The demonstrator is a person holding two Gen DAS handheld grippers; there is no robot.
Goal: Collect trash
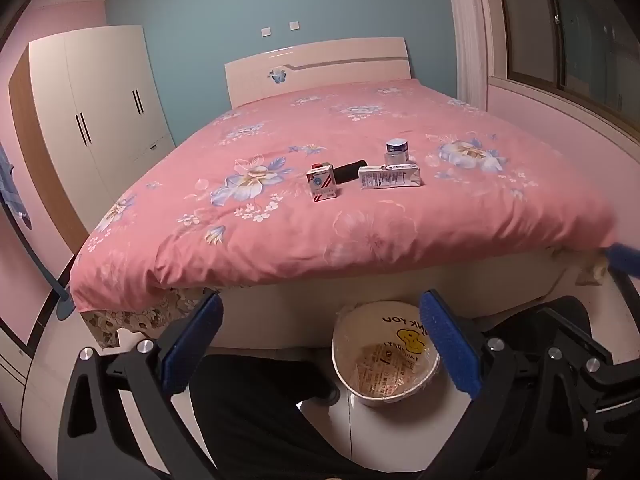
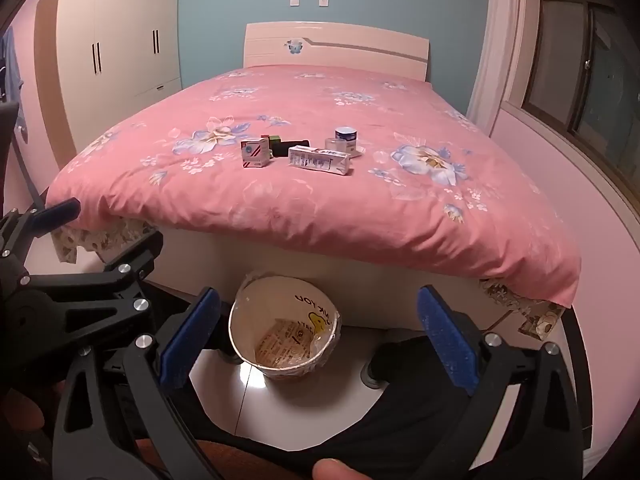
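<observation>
On the pink floral bedspread (image 1: 360, 216) (image 2: 320, 200) lie a small red-and-white carton (image 1: 322, 181) (image 2: 255, 152), a long white milk carton on its side (image 1: 389, 176) (image 2: 320, 160), a dark cylinder (image 1: 349, 171) (image 2: 295, 145) and a small jar with a blue label (image 1: 397, 150) (image 2: 345, 139). A white trash bin lined with a printed bag (image 1: 386, 354) (image 2: 285, 328) stands on the floor at the bed's foot. My left gripper (image 1: 320, 344) is open and empty above the floor beside the bin. My right gripper (image 2: 318, 338) is open and empty, framing the bin.
A white wardrobe (image 1: 92, 120) (image 2: 116, 40) stands left of the bed. A window (image 1: 580, 32) (image 2: 592, 72) is on the right wall. The headboard (image 1: 320, 68) is at the far end. The left gripper's body (image 2: 60, 280) shows in the right wrist view.
</observation>
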